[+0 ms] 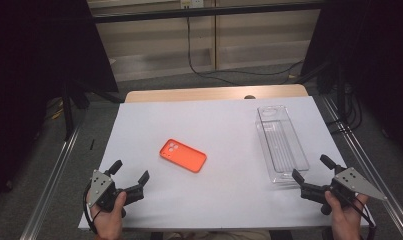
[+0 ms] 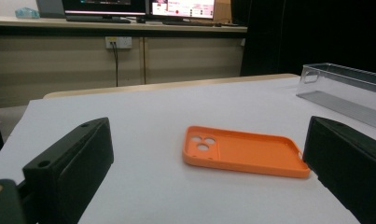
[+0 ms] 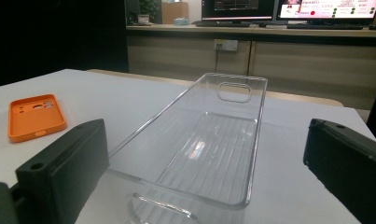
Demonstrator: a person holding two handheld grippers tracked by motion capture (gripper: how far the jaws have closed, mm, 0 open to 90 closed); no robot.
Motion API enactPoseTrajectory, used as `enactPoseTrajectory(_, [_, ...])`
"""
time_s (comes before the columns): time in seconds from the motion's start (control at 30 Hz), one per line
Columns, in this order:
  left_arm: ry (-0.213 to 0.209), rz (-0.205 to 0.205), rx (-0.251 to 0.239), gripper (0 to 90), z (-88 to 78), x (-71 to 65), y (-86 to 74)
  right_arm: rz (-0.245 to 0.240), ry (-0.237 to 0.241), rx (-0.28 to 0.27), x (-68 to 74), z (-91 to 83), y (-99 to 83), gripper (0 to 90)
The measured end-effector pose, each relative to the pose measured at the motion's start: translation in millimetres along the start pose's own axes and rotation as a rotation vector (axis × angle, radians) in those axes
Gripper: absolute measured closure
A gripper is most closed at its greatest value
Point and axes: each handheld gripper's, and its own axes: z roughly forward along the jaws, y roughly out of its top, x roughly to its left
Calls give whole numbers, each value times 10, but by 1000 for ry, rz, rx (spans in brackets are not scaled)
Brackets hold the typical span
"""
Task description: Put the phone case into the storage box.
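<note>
Orange phone case (image 1: 183,155), matte with rounded corners, lies near clear ribbed plastic tray (image 1: 281,142), empty; left tool (image 1: 129,177) and right tool (image 1: 310,167) both stand apart.

- The bench (image 1: 224,93) has a light wooden top; its far edge shows as a bare strip.
- A white sheet (image 1: 224,200) covers the rest, out to the near edge.
- An orange phone case (image 1: 183,155) lies flat near the middle, hollow side up, slightly left of centre.
- A clear plastic tray (image 1: 281,142) lies along the right edge, lengthwise from far to near, well apart from the case.
</note>
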Motion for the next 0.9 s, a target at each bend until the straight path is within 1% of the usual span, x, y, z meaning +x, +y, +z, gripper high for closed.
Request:
enactPoseTrajectory(0.1, [-5,-2,3,19,12,-7,-2,3,2,2,-5,-3,-4,0])
enactPoseTrajectory(0.23, [-26,3,13,26,22,-18,-2,6,10,2,-5,-7,-5,0])
enactPoseTrajectory(0.3, [-35,-4,16,27,36,-27,-3,5,11,3,-5,-7,-6,0])
enactPoseTrajectory(0.33, [-43,-2,27,27,38,-27,-3,4,10,2,-6,-7,-7,0])
enactPoseTrajectory(0.43, [-45,-14,25,30,44,-31,-2,4,5,5,-10,-10,-8,0])
enactPoseTrajectory(0.5, [-71,-15,34,30,48,-22,8,8,5,9,-13,-9,-12,0])
enactPoseTrajectory(0.53, [-71,-15,34,30,48,-22,8,8,7,8,-11,-9,-12,0])
enactPoseTrajectory(0.57, [-84,-15,39,30,53,-26,12,8,9,9,-11,-10,-11,0])
enactPoseTrajectory(0.6, [-84,-15,39,30,53,-26,12,8,9,9,-11,-10,-11,0])
enactPoseTrajectory(0.63, [-95,-20,40,31,58,-32,14,9,11,12,-7,-13,-11,0])
enactPoseTrajectory(0.67, [-109,-7,50,30,70,-41,24,10,11,13,-6,-15,-10,0])
enactPoseTrajectory(0.7, [-109,-7,50,30,70,-41,24,10,10,11,-7,-16,-9,0])
enactPoseTrajectory(0.73, [-116,10,60,30,86,-50,32,11,11,10,-7,-16,-9,0])
enactPoseTrajectory(0.77, [-124,12,58,30,97,-57,34,11,13,11,-4,-17,-8,0])
enactPoseTrajectory(0.8, [-132,3,53,30,107,-64,36,10,13,11,-1,-17,-8,0])
enactPoseTrajectory(0.9, [-152,16,55,30,129,-88,45,9,16,9,4,-18,-5,0])
